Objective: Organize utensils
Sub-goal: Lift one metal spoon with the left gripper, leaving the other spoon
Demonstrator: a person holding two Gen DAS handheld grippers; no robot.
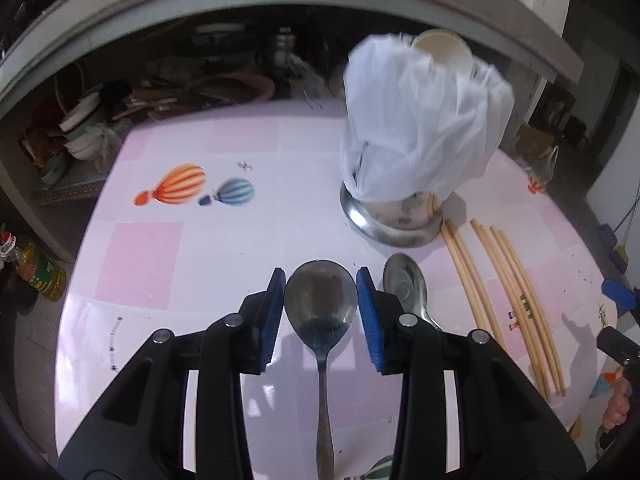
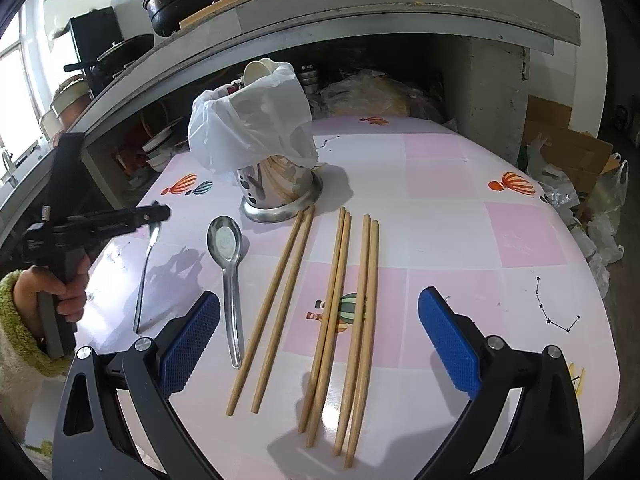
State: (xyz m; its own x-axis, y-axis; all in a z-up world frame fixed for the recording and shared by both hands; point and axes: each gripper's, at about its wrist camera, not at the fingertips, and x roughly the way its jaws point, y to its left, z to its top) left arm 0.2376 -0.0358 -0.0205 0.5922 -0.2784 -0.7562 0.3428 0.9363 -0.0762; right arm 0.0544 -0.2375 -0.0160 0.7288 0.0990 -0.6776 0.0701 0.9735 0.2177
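1. The left gripper [image 1: 321, 312] has its blue-padded fingers [image 1: 272, 320] on either side of the bowl of a dull grey metal spoon [image 1: 322, 320]. The pads sit right at the bowl's edges. In the right wrist view that spoon [image 2: 146, 276] seems to hang tilted from the left gripper [image 2: 158, 212], handle tip near the surface, so the fingers look closed on it.
2. The right gripper [image 2: 320, 340] is spread wide and holds nothing. It hovers above the pink and white chequered surface [image 2: 480, 240], over the loose wooden chopsticks [image 2: 340, 312].
3. A second, shinier metal spoon [image 2: 228, 264] lies flat on the surface between the held spoon and the chopsticks, bowl pointing toward the holder.
4. Six pale wooden chopsticks lie in three rough pairs, their far ends near the steel utensil holder [image 2: 280, 196], which wears a white plastic bag [image 2: 256, 128] over its top.
5. Judged step: the first spoon is being picked up for the holder; nothing loose looks stowed yet.
6. The next move likely calls for lifting the spoon clear, carrying it over the holder and lowering it through the bag's opening, which may snag.
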